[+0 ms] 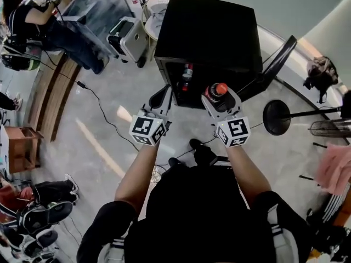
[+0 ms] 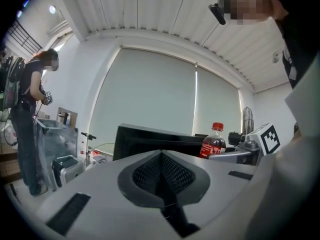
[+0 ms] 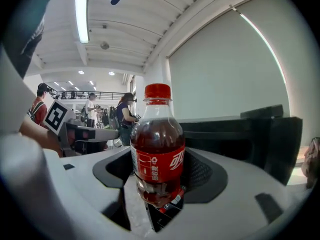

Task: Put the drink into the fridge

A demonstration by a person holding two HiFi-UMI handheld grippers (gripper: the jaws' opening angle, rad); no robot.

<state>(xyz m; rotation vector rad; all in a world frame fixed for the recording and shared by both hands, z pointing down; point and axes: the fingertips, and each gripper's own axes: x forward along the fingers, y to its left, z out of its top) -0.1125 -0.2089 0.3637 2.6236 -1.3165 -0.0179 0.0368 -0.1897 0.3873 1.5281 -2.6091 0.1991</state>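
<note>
Between the right gripper's [image 3: 158,186] jaws we hold a cola bottle [image 3: 157,149] upright, gripped low on its body. Left gripper [image 2: 162,176] jaws are pressed together on nothing. We should carry the bottle vertical, straight ahead of the jaws into the black fridge [image 1: 208,32], clear of the bottle inside [image 1: 187,73]. Only the head view shows that one and the open door [image 1: 276,62].

An open lab-style workspace is shown: cables [image 1: 101,114] are trailed across the polished grey floor [image 1: 98,163], a black fridge [image 1: 211,37] is stood on it, and another person [image 1: 27,15] is seen at a bench [image 1: 101,10].
</note>
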